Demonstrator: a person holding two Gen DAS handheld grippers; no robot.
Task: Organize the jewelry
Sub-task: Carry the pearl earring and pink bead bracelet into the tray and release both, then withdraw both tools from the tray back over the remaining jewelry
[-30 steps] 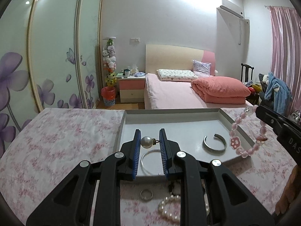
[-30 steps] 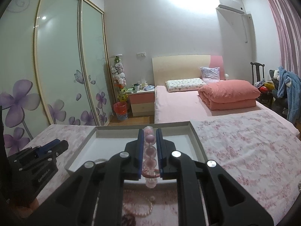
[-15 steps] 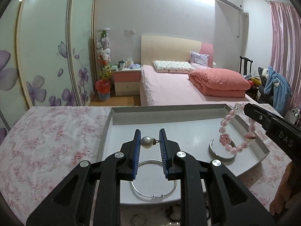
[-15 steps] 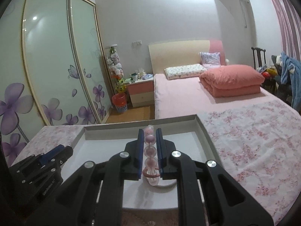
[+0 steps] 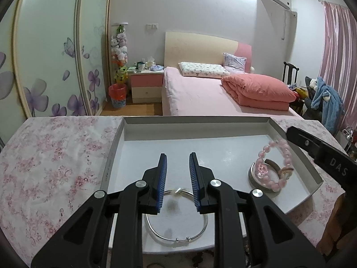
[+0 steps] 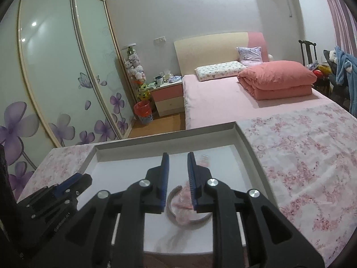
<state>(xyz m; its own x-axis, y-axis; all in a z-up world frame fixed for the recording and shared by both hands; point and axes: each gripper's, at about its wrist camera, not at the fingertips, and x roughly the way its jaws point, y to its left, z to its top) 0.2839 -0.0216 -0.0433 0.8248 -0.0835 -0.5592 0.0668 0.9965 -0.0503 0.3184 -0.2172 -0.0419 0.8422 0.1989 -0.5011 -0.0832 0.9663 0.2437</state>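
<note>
Jewelry lies in a shallow white tray (image 5: 223,129) with low upright walls, set on the bench under a pink floral cloth (image 5: 55,167). Three pieces can be counted there. A bracelet of round, glossy, translucent pink beads (image 5: 276,164) sits in the tray's right part, draped over a broad metal cuff bangle (image 5: 254,176), an open C shape with a dull sheen. A thin silver wire hoop (image 5: 176,237) with small sliding beads lies at the near edge, partly under the left tool (image 5: 177,174).

The left tool's ribbed blue pads (image 5: 162,174) stand apart with nothing between them; a small pale object below the gap is too blurred to name. The right tool (image 6: 177,174) hangs just over the cuff (image 6: 176,214) and pink beads (image 6: 184,201); its jaws are opening and nothing is clamped between them.

The tray's middle and far floor is bare and smooth, giving free room to move. Its right wall runs close to the bead bracelet, and the floral cloth spreads wide on both sides.
</note>
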